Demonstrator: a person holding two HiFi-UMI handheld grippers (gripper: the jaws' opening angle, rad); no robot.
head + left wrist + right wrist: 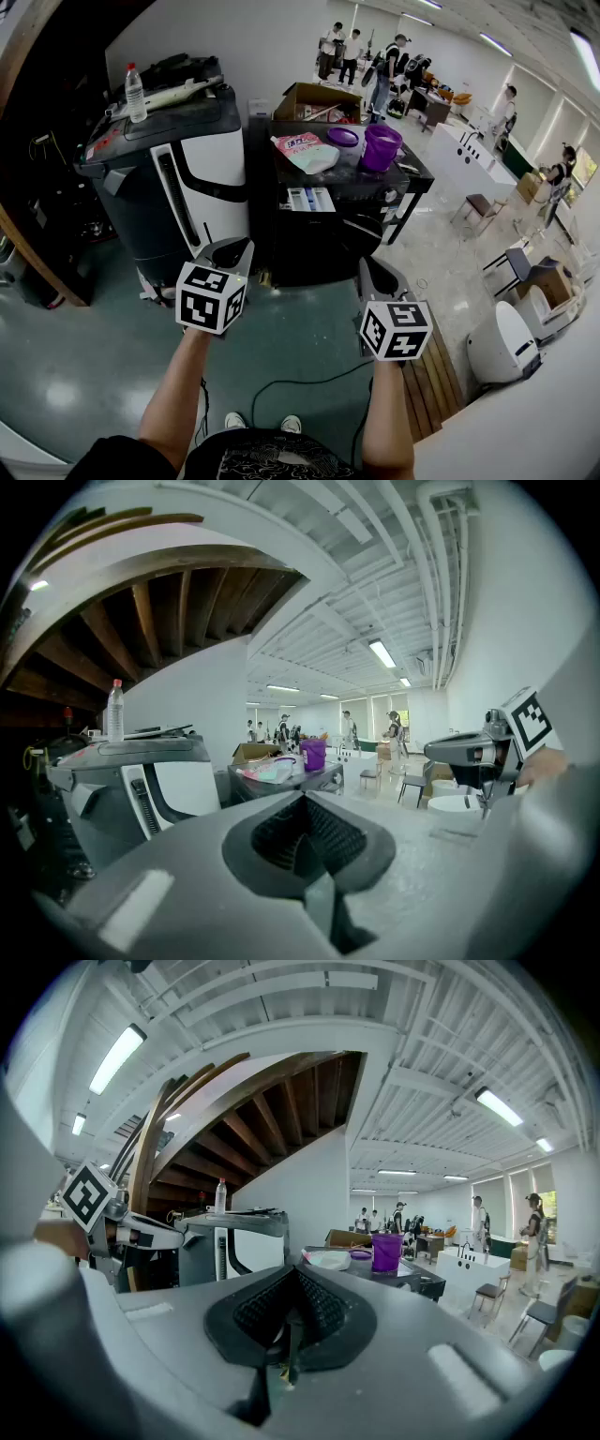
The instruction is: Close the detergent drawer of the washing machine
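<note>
We hold the left tool [232,251] and the right tool [379,277] low and side by side, well short of the washer [319,246]. Both are closed on nothing, jaws meeting, which suits a push better than a grip. The drawer [310,199] stands pulled out of the washer front, ahead of the tools and between their lines. We judge that closing has not begun. Its compartments look pale and blue, and we cannot tell whether they hold detergent. Beyond the drawer, on the table [417,174], a pouch [305,153] lies flat and a purple cup [381,147] stands upright. A purple lid [343,137] lies loose between them, so the cup is uncovered, but its contents are hidden. Farther ahead, a box [317,97] holds items we cannot identify. Ahead and left of the left tool, a bottle [136,92] stands upright on a grey machine [183,178].
</note>
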